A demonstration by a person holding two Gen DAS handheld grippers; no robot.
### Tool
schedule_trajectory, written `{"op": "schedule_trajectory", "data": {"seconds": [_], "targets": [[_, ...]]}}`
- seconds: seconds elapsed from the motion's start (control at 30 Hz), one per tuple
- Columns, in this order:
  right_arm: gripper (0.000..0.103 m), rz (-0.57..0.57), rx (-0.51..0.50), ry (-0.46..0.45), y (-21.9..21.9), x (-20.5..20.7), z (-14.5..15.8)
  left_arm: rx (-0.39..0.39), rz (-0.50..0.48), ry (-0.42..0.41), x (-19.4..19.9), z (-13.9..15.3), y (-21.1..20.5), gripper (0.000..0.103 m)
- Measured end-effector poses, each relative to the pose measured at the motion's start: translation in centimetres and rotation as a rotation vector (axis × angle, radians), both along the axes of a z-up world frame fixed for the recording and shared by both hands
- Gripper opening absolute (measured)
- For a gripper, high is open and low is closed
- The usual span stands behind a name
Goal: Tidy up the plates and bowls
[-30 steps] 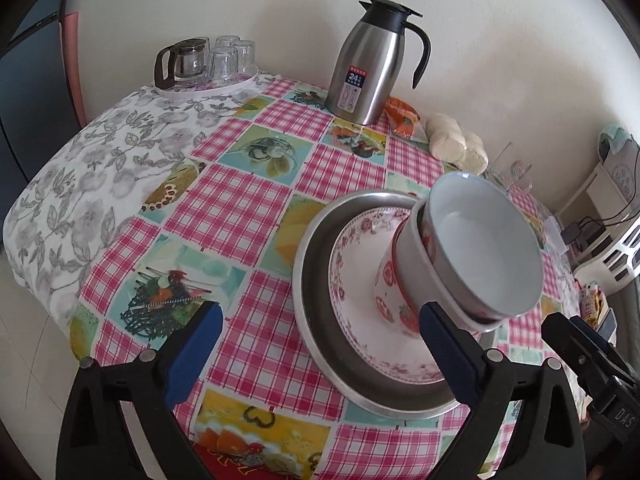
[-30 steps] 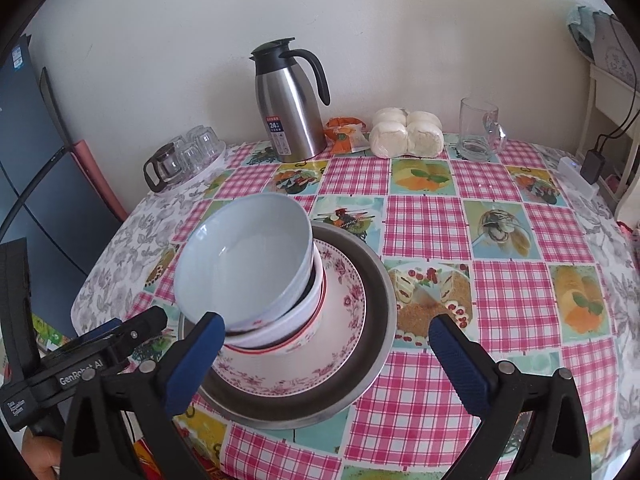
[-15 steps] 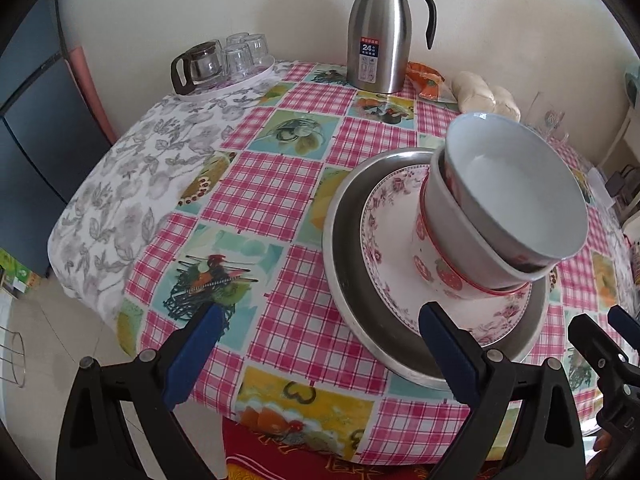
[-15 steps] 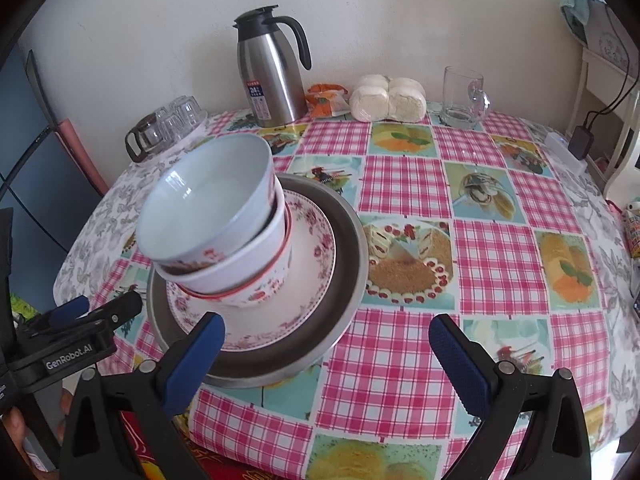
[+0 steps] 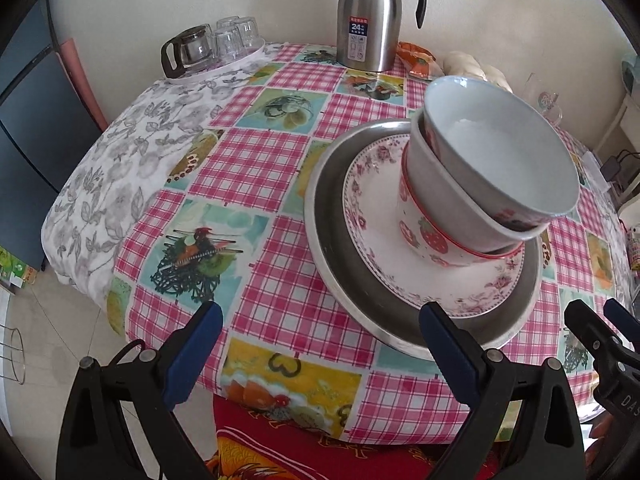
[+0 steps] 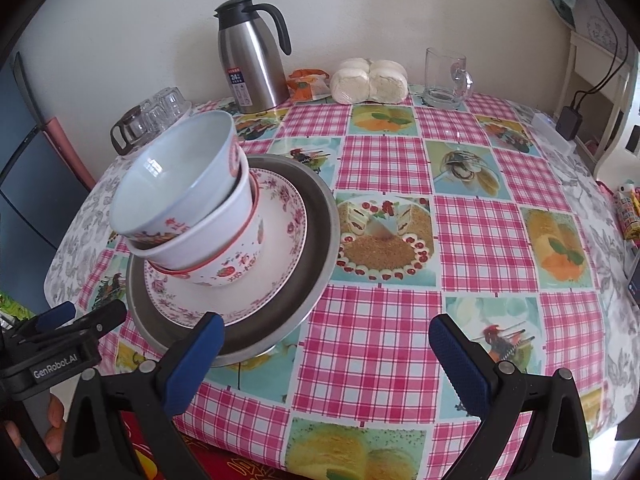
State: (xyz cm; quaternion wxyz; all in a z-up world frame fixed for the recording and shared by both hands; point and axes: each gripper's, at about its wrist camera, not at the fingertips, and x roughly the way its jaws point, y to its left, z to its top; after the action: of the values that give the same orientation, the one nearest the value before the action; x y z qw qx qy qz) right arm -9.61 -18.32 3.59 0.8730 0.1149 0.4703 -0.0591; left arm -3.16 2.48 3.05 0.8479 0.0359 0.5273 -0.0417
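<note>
A stack stands on the checked tablecloth: a steel plate (image 5: 332,240) (image 6: 320,240) at the bottom, a floral plate (image 5: 372,216) (image 6: 280,248) on it, then nested bowls. The lowest is a strawberry bowl (image 5: 424,236) (image 6: 236,268); the top white bowl (image 5: 500,148) (image 6: 176,184) sits tilted. My left gripper (image 5: 320,344) is open and empty, near the table's front edge, left of the stack. My right gripper (image 6: 328,344) is open and empty, at the front edge, right of the stack. Each gripper shows at the edge of the other's view.
A steel thermos jug (image 5: 370,16) (image 6: 252,56) stands at the back by the wall. A tray of glasses with a small glass pot (image 5: 212,48) (image 6: 148,120) is back left. Wrapped buns (image 6: 368,82), a snack packet (image 6: 306,84) and a glass mug (image 6: 446,76) are back right.
Both grippers have drawn back from the stack toward the table's front edge, both open and empty. The stack has stayed in place.
</note>
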Motion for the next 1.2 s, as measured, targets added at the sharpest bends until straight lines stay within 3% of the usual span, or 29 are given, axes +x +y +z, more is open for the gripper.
{"op": "schedule_trajectory", "data": {"seconds": [1.2], "targets": [[0.103,-0.013,0.001,0.05,-0.8,-0.3,-1.3,-0.014,-0.033,0.053,-0.3,-1.1,-0.8,0.099]]}}
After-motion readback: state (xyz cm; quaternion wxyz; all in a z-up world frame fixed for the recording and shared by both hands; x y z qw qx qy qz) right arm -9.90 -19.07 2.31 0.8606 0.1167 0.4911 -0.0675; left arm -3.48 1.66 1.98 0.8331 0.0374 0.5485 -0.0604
